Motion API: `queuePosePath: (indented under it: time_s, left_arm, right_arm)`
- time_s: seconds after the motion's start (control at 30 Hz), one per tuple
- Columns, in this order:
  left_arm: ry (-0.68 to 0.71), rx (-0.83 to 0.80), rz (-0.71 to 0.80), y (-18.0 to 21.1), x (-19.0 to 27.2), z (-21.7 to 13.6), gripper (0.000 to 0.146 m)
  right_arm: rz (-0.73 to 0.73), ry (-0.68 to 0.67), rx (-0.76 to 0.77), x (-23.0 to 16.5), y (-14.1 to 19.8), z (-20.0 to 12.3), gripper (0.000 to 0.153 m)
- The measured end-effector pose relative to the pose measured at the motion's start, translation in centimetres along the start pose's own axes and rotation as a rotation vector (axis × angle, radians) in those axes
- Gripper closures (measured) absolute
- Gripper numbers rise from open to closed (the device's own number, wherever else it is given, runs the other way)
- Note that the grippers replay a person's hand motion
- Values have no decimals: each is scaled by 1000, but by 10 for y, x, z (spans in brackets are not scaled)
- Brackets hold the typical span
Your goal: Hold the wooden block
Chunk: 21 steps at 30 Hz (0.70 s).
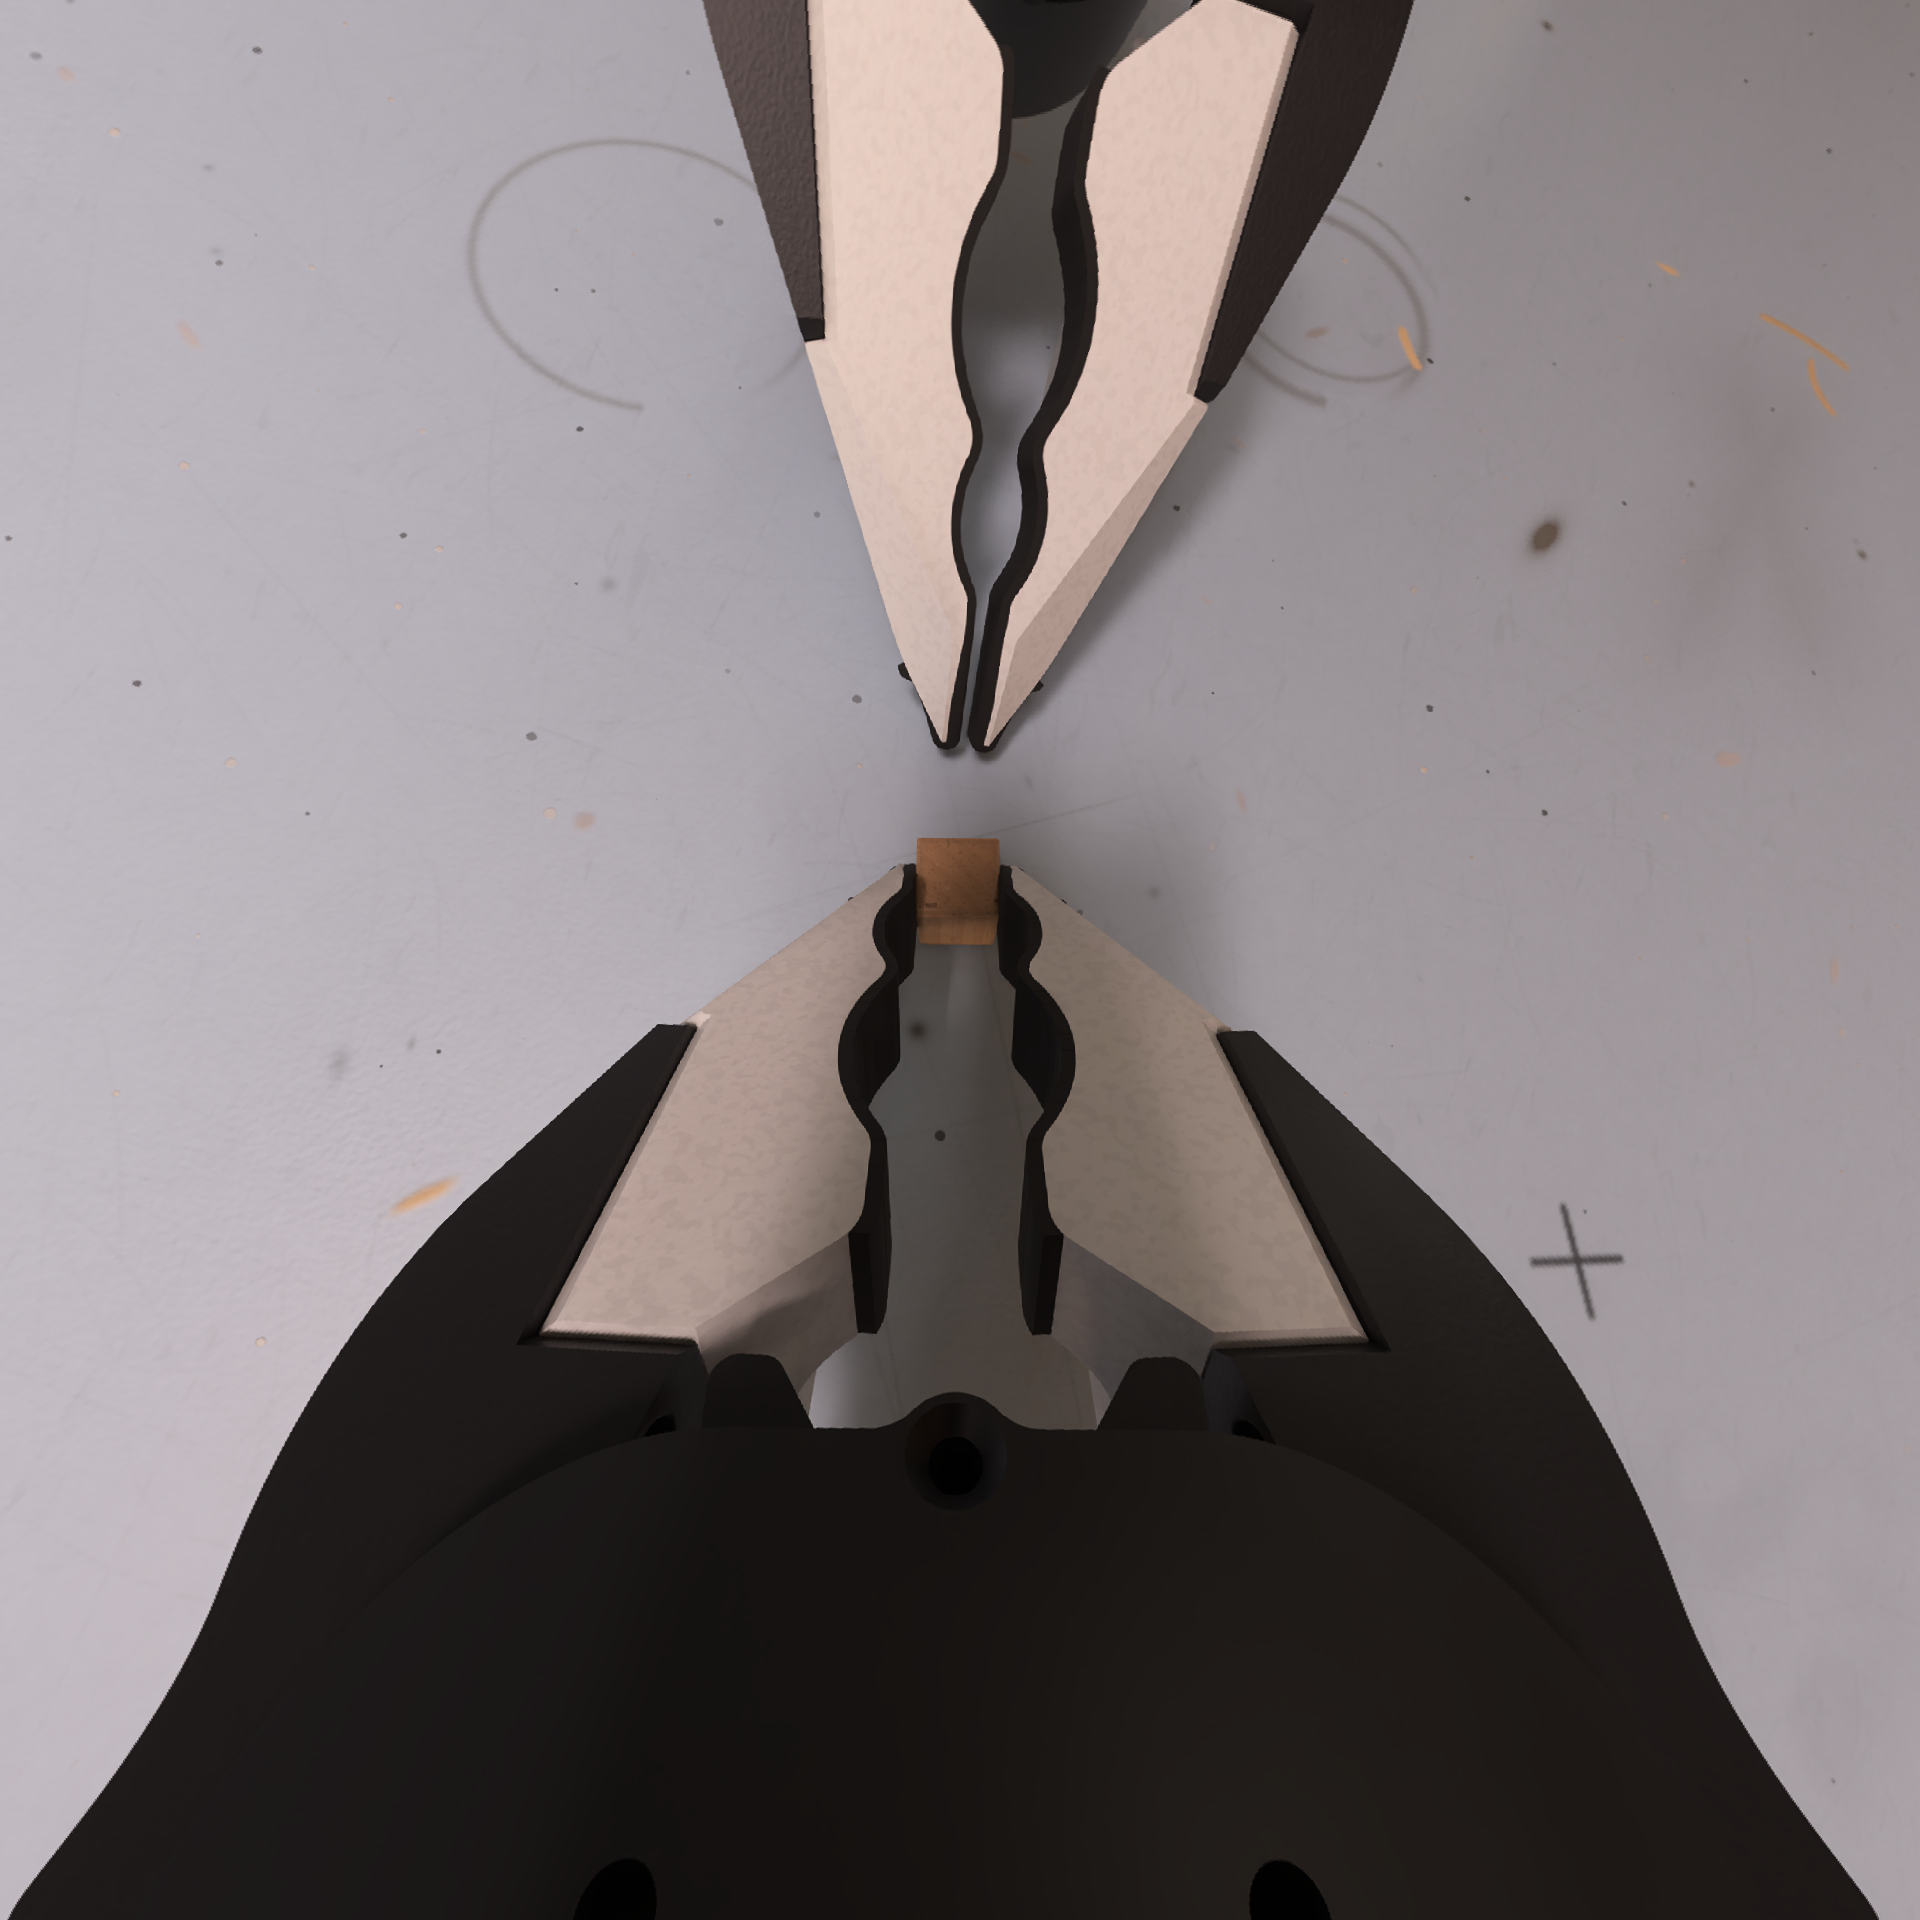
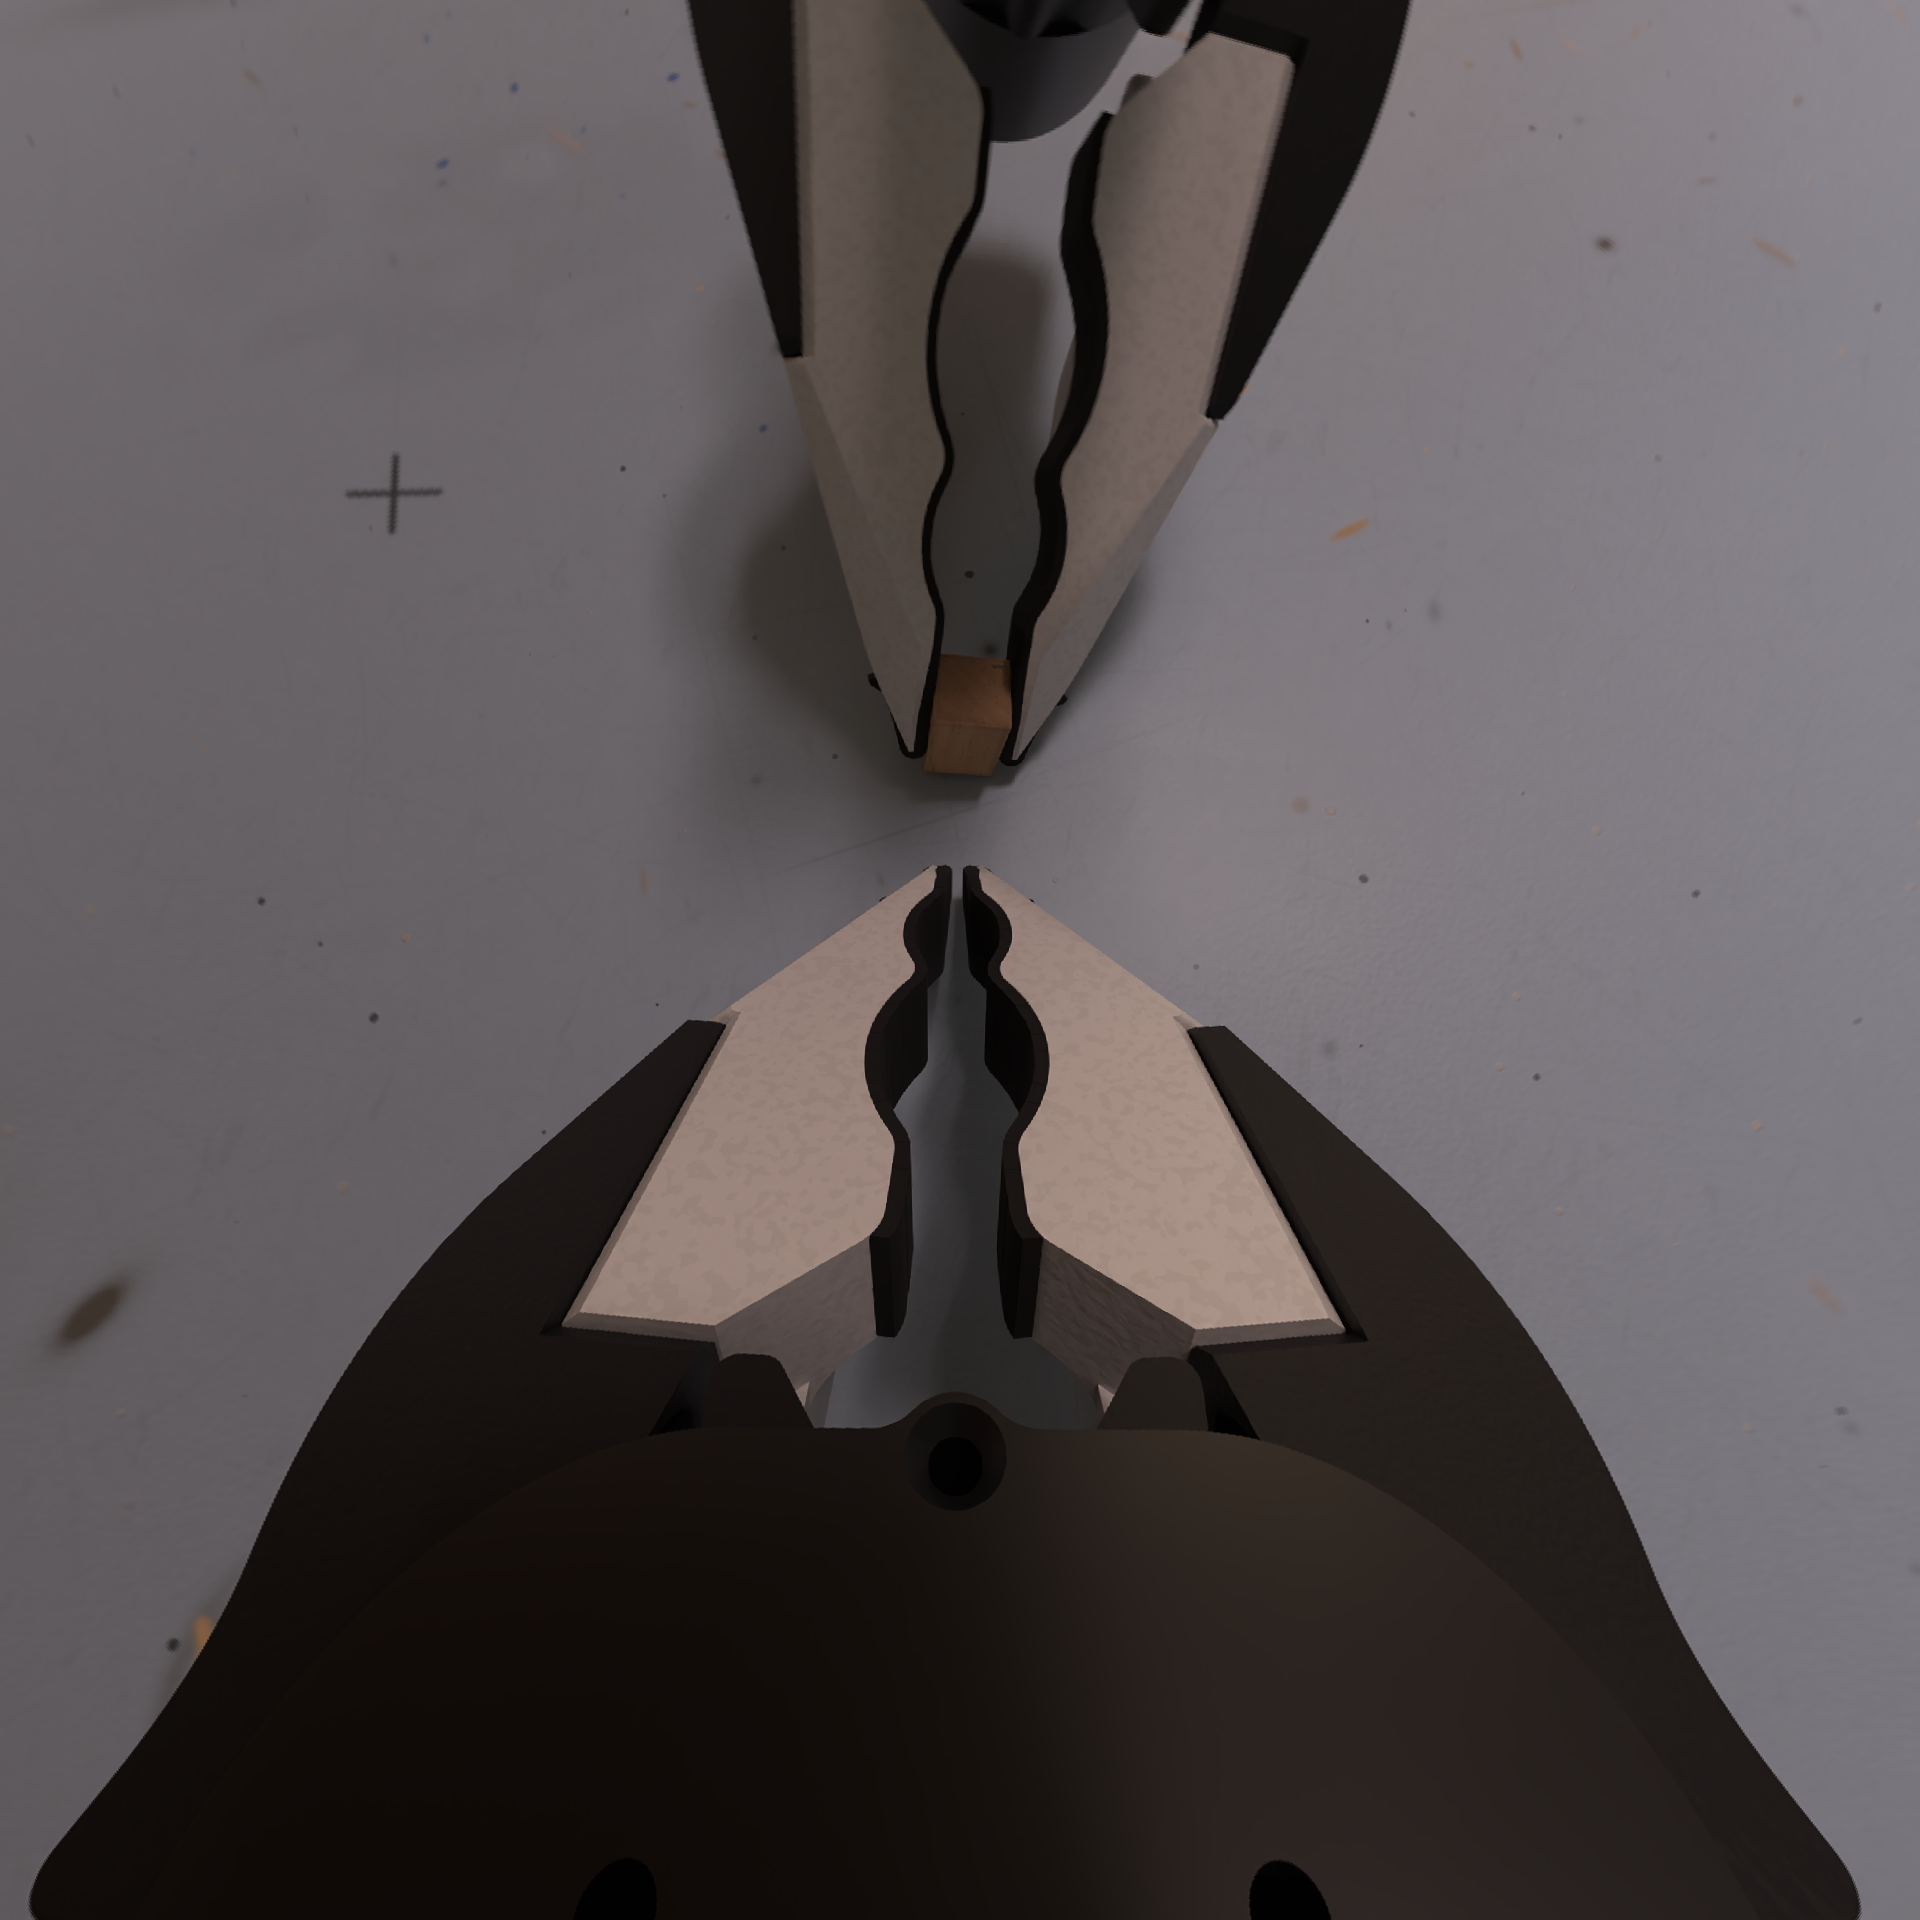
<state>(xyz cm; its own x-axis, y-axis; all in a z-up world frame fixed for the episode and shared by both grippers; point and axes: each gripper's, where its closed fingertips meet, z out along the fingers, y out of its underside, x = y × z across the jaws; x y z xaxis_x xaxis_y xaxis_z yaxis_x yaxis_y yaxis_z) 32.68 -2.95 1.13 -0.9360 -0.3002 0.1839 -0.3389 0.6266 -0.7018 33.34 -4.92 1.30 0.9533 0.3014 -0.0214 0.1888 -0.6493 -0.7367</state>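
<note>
A small wooden block [image 1: 957, 891] sits clamped between the fingertips of my left gripper [image 1: 957, 883], which is shut on it. It also shows in the right wrist view [image 2: 968, 717], held at the tips of the left gripper [image 2: 963, 732] facing me. My right gripper [image 2: 957, 873] is shut and empty, its tips a short way from the block. In the left wrist view the right gripper [image 1: 961, 740] points tip to tip at the block with a small gap between them.
A grey, speckled table surface [image 1: 416, 727] lies under both grippers. It bears faint ring marks [image 1: 582, 281], a small pencilled cross [image 1: 1577, 1259] and a dark spot [image 1: 1546, 536]. The cross also shows in the right wrist view [image 2: 393, 492].
</note>
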Motion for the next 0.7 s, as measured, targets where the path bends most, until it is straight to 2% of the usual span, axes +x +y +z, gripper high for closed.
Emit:
queuePosePath:
  time_s: [0.33, 0.43, 0.6, 0.7]
  left_arm:
    - [3, 1, -15, 0, 0, 0, 132]
    - [3, 4, -32, 0, 0, 0, 132]
    - [0, 9, -55, -1, 0, 0, 132]
    - [-5, 11, -63, -1, 0, 0, 132]
  right_arm:
    - [153, -37, 12, 1, -1, 1, 151]
    - [120, 0, 12, 1, -1, 1, 151]
    - [-40, 109, -9, 0, -1, 1, 151]
    - [-16, 100, -2, 1, -1, 1, 151]
